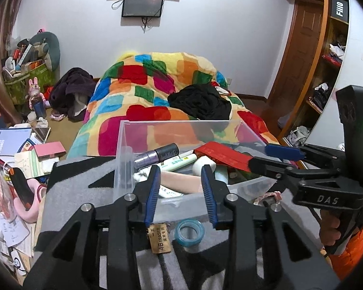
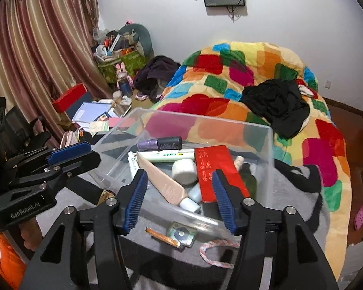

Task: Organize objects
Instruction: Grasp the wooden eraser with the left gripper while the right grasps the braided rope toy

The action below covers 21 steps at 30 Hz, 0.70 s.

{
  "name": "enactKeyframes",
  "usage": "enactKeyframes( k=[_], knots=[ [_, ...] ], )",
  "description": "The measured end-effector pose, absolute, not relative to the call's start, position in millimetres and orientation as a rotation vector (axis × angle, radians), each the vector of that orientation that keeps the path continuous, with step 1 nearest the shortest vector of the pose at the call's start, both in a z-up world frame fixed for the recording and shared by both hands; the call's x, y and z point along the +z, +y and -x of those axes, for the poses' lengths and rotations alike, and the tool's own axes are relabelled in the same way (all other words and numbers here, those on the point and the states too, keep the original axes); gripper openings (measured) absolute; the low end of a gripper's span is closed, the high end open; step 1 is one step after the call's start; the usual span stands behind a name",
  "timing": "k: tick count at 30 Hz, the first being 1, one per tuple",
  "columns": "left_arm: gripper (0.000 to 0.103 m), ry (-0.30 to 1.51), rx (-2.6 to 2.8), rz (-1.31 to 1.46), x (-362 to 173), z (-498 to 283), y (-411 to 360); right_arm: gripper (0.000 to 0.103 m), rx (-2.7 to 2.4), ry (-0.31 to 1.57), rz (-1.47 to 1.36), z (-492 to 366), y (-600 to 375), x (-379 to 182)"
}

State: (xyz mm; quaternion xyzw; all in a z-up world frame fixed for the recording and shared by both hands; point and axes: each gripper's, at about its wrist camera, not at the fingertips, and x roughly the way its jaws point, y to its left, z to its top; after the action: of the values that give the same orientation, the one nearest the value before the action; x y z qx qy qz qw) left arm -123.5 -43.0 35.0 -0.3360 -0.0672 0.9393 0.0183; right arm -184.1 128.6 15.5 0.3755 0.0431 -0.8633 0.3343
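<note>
Holding tubes and a red box (image 2: 217, 169): clear bin (image 2: 266, 142).

left gripper (image 1: 181, 193) fingers apart, right gripper (image 2: 179, 200) likewise

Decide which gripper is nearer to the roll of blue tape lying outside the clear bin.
Left. The left gripper hangs open almost directly above the tape roll, beside the eraser. The right gripper sits open farther off, over the clear bin.
</note>
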Motion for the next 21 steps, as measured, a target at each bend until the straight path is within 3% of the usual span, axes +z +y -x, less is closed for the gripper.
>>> enactKeyframes(
  k=[4,10,21],
  knots=[
    [0.048,-0.207,2.925,1.044,33.3,111.5,-45.2,0.057,-2.290,0.110,-0.956,174.7,146.7,19.9],
    [0.049,-0.216,2.911,1.123,14.4,94.5,-53.0,0.064,-2.342,0.103,-0.962,165.0,175.2,16.0],
    [0.049,-0.235,2.827,1.370,-42.3,92.9,-61.3,0.065,-2.365,0.082,-1.152,169.0,211.8,-36.4]
  ],
)
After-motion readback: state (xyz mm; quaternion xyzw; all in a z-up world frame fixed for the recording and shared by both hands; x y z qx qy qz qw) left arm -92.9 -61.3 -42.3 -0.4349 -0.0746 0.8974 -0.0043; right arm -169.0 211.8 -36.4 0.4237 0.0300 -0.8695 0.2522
